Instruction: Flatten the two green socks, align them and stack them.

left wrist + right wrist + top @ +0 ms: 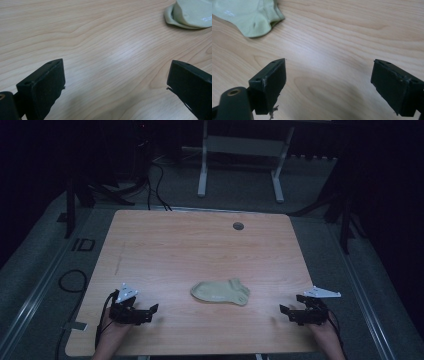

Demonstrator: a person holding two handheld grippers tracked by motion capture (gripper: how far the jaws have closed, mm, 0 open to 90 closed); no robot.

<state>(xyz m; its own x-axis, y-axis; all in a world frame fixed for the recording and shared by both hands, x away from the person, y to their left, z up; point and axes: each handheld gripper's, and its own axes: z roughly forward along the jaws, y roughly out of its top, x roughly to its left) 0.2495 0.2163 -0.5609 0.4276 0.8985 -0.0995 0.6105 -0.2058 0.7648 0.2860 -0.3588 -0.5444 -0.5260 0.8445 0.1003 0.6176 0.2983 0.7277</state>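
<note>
One pale green sock [220,291] lies flat on the wooden table [200,245], and everything else here is best placed from it. It sits toward the person's edge of the table, roughly midway between the two grippers, touching neither. The left gripper [145,312] rests low over the table to the left of the sock and a little nearer the person, well apart from it, with its jaws spread wide and nothing between them. In the left gripper view the sock [191,15] shows at the upper right corner, folded over itself at its rounded end, with bare wood grain between it and the left gripper [115,82]. The right gripper [290,312] sits to the right of the sock, likewise a little nearer the person and well apart from it, its jaws also wide open and empty. In the right gripper view the sock [247,15] lies at the upper left, its cuff edge curling slightly, with a stretch of bare table before the right gripper [328,80]. Beyond the sock, near the far edge of the table, is a small round grey grommet [238,226].
</note>
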